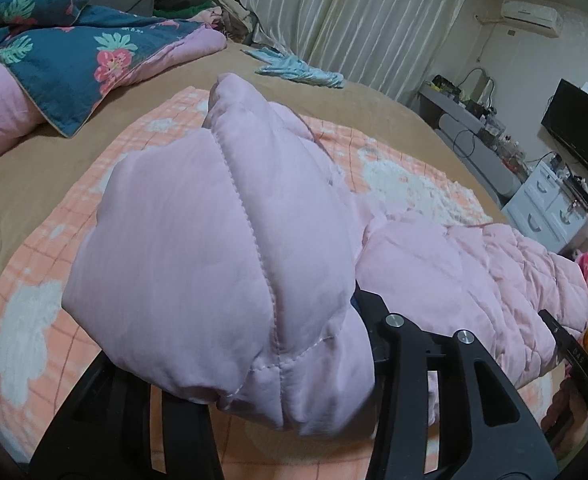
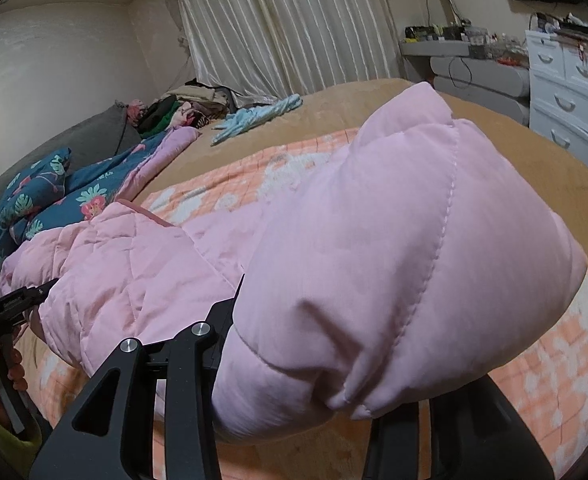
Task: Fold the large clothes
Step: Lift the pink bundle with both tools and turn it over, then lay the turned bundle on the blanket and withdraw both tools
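Left wrist view: While the pink padded jacket bulges up over the left gripper, hiding its fingertips, the gripper pinches a puffy fold of it above the orange checked blanket on the bed.
Right wrist view: right gripper pinches another fold of the jacket, which stretches leftwards to the left gripper.

The pink quilted jacket bulges over the left gripper and hides its fingertips. It covers the right gripper the same way. Clutter on the grey shelf is too small to identify.
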Tool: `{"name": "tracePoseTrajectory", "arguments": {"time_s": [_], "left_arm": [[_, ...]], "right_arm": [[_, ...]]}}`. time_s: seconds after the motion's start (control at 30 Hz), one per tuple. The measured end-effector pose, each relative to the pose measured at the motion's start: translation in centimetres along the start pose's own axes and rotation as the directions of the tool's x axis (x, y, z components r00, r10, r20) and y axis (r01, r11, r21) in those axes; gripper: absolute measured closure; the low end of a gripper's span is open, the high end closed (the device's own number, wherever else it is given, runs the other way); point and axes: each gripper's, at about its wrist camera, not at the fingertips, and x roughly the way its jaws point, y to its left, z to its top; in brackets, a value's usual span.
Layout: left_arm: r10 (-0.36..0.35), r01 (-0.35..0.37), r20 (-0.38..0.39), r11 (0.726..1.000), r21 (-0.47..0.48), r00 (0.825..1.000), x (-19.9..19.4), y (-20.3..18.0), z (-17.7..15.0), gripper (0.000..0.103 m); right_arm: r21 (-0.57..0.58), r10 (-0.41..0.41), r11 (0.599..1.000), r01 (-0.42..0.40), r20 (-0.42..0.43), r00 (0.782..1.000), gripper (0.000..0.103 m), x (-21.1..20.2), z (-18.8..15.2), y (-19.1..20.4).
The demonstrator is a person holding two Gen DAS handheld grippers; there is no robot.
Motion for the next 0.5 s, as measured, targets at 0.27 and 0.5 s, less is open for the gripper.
{"name": "tracePoseTrajectory", "arguments": {"time_s": [0.27,0.5], "left_arm": [[0.016,-0.016,-0.03,1.0,0.002,0.999,0.8,1.2,-3.0,0.06],[0.013,-0.014,-0.048,1.0,-0.009,0.999,0.5,2.1,-4.6,0.048]], "right_arm": [[0.119,0.014,0.993,-0.003,-0.086,0.996,0.051,1.3,-2.7,-2.5],[0.204,0.047,0.979,-0.021,-0.124,0.991,0.027,1.2,-4.3,-3.6]]}}
